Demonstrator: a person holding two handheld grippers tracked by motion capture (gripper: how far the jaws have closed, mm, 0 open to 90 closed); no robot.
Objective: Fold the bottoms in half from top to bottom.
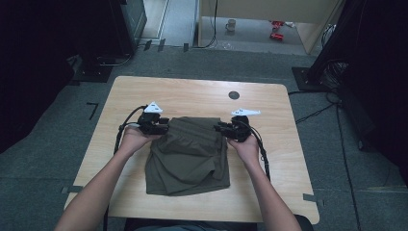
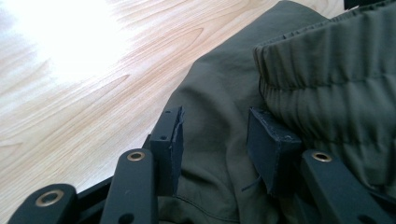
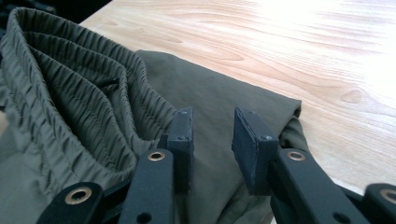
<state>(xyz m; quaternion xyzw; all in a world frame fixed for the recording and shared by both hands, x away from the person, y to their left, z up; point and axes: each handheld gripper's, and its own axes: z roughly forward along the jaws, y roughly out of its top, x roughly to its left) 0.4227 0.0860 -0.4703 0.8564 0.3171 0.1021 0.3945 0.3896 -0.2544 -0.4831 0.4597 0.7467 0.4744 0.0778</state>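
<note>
A pair of olive-green shorts [image 1: 187, 154] lies folded in the middle of the wooden table [image 1: 144, 91], with the elastic waistband [image 1: 192, 124] at the far end. My left gripper [image 1: 166, 126] hovers at the waistband's left corner, my right gripper [image 1: 219, 127] at its right corner. In the left gripper view the jaws [image 2: 215, 123] stand apart over the cloth [image 2: 219, 88], beside the gathered waistband [image 2: 327, 70], and the pads do not press on it. In the right gripper view the jaws [image 3: 212, 123] are likewise open above the fabric [image 3: 210, 88], with the waistband [image 3: 70, 93] to their left.
A small dark round mark [image 1: 234, 95] sits on the table beyond the shorts. Black equipment stands on the floor at the left [image 1: 110, 29] and the right [image 1: 365, 57]. A mug [image 1: 231, 25] and red items [image 1: 276, 29] lie on the far floor.
</note>
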